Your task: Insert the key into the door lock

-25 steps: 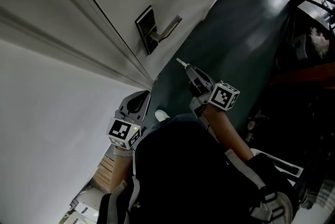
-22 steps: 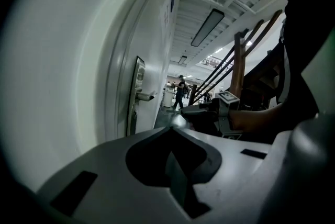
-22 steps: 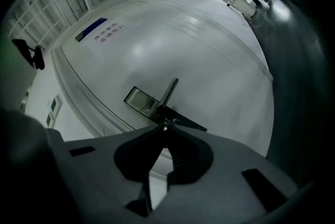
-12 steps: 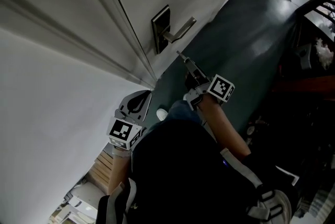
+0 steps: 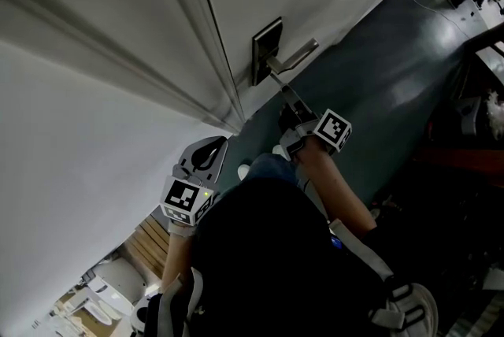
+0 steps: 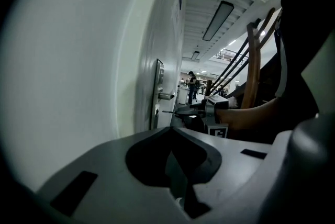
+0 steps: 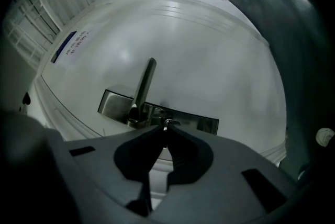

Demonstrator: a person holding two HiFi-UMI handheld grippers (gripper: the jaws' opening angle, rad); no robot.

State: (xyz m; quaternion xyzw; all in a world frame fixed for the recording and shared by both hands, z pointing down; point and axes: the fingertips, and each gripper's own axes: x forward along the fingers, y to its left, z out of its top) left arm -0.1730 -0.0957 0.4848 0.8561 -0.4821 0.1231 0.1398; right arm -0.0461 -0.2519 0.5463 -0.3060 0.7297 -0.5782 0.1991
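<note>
A steel lock plate (image 5: 266,52) with a lever handle (image 5: 297,57) sits on the white door. My right gripper (image 5: 291,101) is shut on a thin key (image 5: 279,83), whose tip reaches up close to the plate, just under the lever. In the right gripper view the key's tip (image 7: 166,123) pokes out where the jaws meet, right in front of the lock plate (image 7: 193,122) beside the lever (image 7: 144,84). Whether the tip touches the keyhole I cannot tell. My left gripper (image 5: 206,152) hangs shut and empty by the wall, lower left; in its own view its jaws (image 6: 170,130) are together.
The white door frame (image 5: 213,52) runs diagonally left of the lock. Dark green floor (image 5: 378,68) spreads to the right. The person's dark clothing (image 5: 268,257) fills the bottom middle. Stacked items (image 5: 150,245) lie at the bottom left. A distant person (image 6: 192,84) stands down the hall.
My right gripper has carried the key up toward the lock plate; its tip now sits by the plate under the lever. The left gripper has stayed put.
</note>
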